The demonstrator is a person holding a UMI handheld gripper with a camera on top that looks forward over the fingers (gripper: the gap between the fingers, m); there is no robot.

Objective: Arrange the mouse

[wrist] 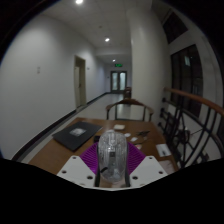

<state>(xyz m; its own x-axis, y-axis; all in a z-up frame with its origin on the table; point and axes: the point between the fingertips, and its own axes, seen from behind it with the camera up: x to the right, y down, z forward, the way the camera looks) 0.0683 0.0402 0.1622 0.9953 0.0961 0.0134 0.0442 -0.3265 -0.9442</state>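
While the gripper [111, 172] hangs above the near end of the wooden table [70, 152], a clear, translucent mouse [111, 154] sits clamped between its two fingers [78, 172], both purple pads [93, 158] pressed against its sides, lifted off the table top. On the table, to the left of the mouse, lies a dark flat laptop [76, 134]. Beyond the mouse, at the table's far end, stands a chair [130, 107]. Small light items lie on the table to the mouse's right; too small to identify. Past the table, a corridor with a green sign [119, 62].
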